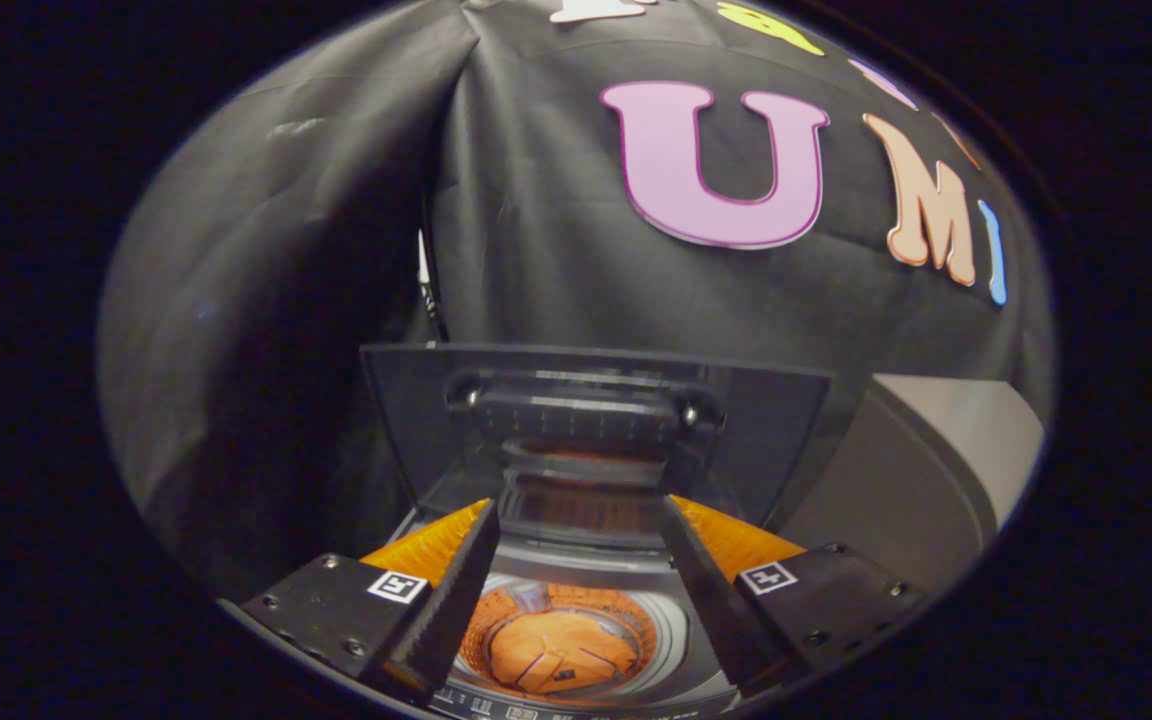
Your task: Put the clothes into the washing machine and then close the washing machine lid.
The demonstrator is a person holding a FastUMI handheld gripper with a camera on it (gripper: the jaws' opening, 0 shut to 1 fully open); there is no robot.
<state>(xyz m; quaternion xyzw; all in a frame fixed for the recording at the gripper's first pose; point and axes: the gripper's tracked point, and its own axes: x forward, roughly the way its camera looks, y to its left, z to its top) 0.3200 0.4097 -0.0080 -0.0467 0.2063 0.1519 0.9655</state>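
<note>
Since the orange clothes [561, 655] already lie at the bottom of the washing machine's drum [636, 625], the first half of the task looks done from what shows here. The garment sits as a crumpled heap inside the drum, below and between the two fingers of the tongs [576, 570], which are spread apart and hold nothing. No fabric hangs from either finger, and none can be seen draped over the drum's rim.

What is left, by my judgement, is the lid [596, 430]. It stands raised behind the drum, tilted back towards the booth's wall, with its dark handle bar facing the tongs and its glossy pane mirroring some of the orange from below. The tongs hover above the drum's mouth, short of the lid and not touching it. A pale grey box [926, 470] stands just beside the washing machine, on the lid's far side from the cloth fold.

So the load is in and the closing has not begun; the lid must yet be brought forward and down over the drum.
</note>
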